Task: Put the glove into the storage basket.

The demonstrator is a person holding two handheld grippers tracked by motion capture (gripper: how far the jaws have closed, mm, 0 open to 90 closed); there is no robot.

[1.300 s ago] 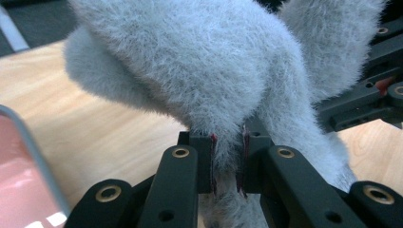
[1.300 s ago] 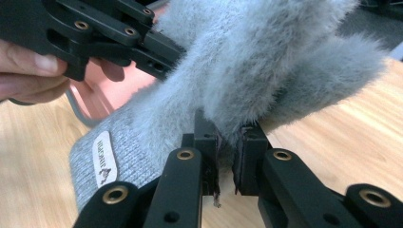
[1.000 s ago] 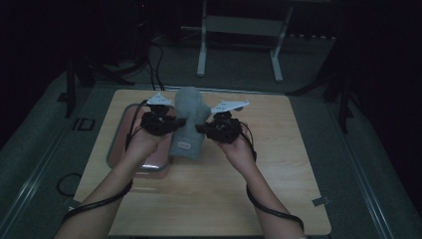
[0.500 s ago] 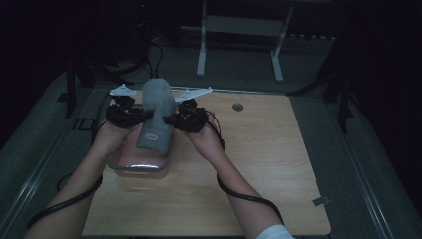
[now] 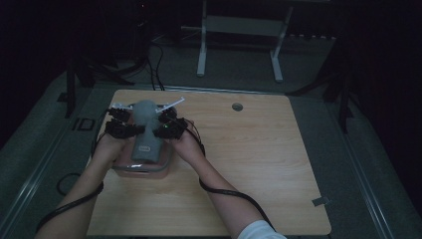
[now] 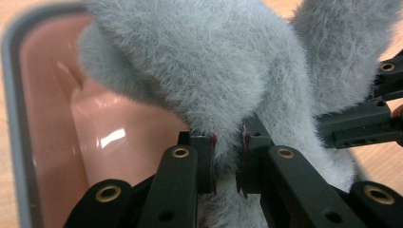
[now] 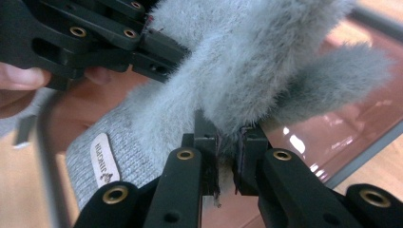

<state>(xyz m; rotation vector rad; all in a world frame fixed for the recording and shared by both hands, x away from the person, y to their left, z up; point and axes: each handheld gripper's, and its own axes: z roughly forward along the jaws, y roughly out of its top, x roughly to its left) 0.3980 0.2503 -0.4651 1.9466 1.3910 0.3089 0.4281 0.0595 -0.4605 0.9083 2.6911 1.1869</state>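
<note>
A grey fuzzy slipper [image 5: 145, 129] with a knit cuff and a small label [image 7: 104, 166] hangs between both grippers above a pink bin [image 5: 142, 167] at the table's left. My left gripper [image 6: 227, 161] is shut on the slipper's furry edge [image 6: 199, 71], with the bin's pink inside [image 6: 109, 137] just below. On the other side my right gripper [image 7: 228, 161] is shut on the fur as well [image 7: 247, 61], and the left gripper's black jaws show at that view's upper left. In the high view the left gripper [image 5: 124, 128] and right gripper [image 5: 166, 128] flank the slipper.
The wooden table [image 5: 259, 159] has a round grommet hole [image 5: 237, 106] at the back. A grey rim [image 6: 12, 118] edges the pink bin. Cables trail from both grippers off the table's front. A metal stand [image 5: 239, 30] rises behind the table.
Both grippers carried the slipper leftward from the table's middle to above the pink bin, and it now hangs lower, nearer the bin's opening.
</note>
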